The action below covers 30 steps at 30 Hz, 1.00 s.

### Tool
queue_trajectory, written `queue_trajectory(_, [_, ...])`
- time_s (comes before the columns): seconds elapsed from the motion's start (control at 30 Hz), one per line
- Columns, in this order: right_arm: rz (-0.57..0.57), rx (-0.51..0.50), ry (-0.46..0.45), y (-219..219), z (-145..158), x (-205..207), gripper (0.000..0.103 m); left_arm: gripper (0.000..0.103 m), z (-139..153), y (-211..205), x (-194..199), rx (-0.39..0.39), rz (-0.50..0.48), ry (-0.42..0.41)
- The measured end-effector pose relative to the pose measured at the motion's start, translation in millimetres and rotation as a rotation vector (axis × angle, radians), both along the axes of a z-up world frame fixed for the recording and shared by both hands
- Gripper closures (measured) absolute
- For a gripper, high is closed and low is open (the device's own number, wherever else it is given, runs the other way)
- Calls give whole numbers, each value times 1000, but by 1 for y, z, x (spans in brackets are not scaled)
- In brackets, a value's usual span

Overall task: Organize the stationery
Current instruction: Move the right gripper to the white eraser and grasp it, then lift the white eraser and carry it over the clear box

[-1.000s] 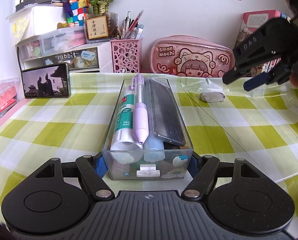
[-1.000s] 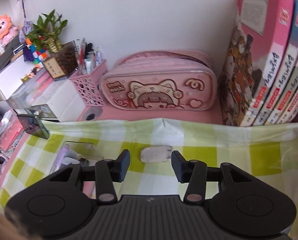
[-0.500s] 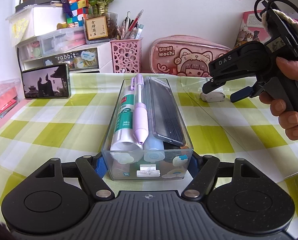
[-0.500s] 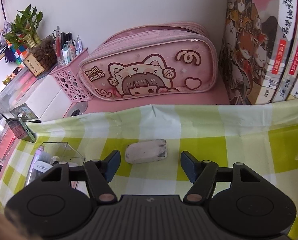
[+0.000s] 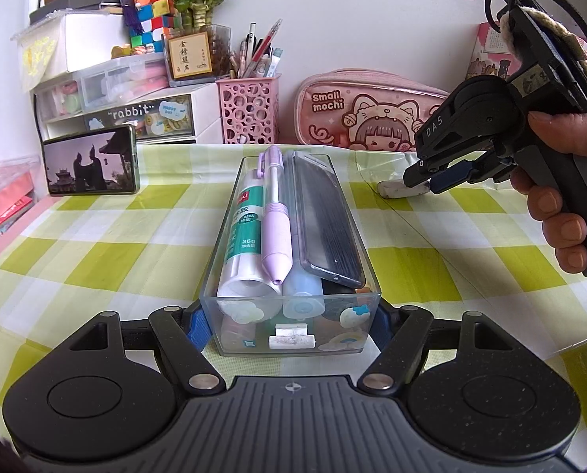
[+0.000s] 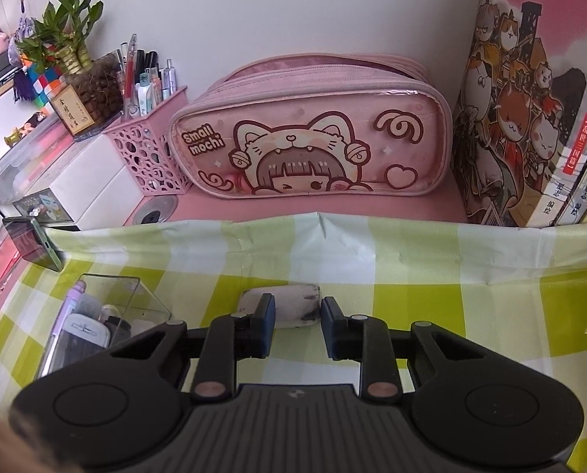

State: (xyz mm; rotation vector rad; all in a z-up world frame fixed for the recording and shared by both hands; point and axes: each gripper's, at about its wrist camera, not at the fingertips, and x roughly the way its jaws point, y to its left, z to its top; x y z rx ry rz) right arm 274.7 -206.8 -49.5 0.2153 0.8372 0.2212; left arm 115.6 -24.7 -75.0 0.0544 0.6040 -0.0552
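Left wrist view: the left gripper [image 5: 289, 321] has not moved since the earlier frames, and its jaws stay clamped on the near end of the clear rectangular plastic organiser box [image 5: 289, 339], one blue pad on each side wall. The box stands on the green-and-white checked table [image 5: 96, 260] with its long axis running from near to far. Inside lie a white glue stick with a green label [image 5: 243, 236], a lilac pen [image 5: 276, 232] with its tip towards the near end, and a dark flat case [image 5: 327, 220], all lengthwise. What differs is on the right: the right gripper [image 5: 425, 185], high and clear of the table a second ago, has come down, tilted forward, onto the white smudged eraser [image 5: 392, 189]. A hand [image 5: 558, 181] wraps its black handle, thumb on top, fingers curled around the front.

Right wrist view: the eraser [image 6: 293, 309] lies flat on the checked table, far and right of the box, its long axis running left to right. The jaws have just been closing from a wider spread, with the eraser between them; the left pad overlaps the eraser's left part and the right pad is at its right end. Whether the pads press it yet I cannot tell. Against the wall behind stand a pink cat-print pencil case [image 6: 309, 134] and a pink perforated pen holder [image 6: 151, 157].
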Motion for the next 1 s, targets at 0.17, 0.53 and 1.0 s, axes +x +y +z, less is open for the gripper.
queue_trajectory(0.17, [-2,-10,12,4,0,7,55,30,0,0,0,0,0,0])
queue_trajectory(0.53, [38,1,18,12,-5,4,56,30,0,0,0,1,0,0])
queue_trajectory(1.0, [47,83,-29,20,16,-13,83,30,0,0,0,1,0,0])
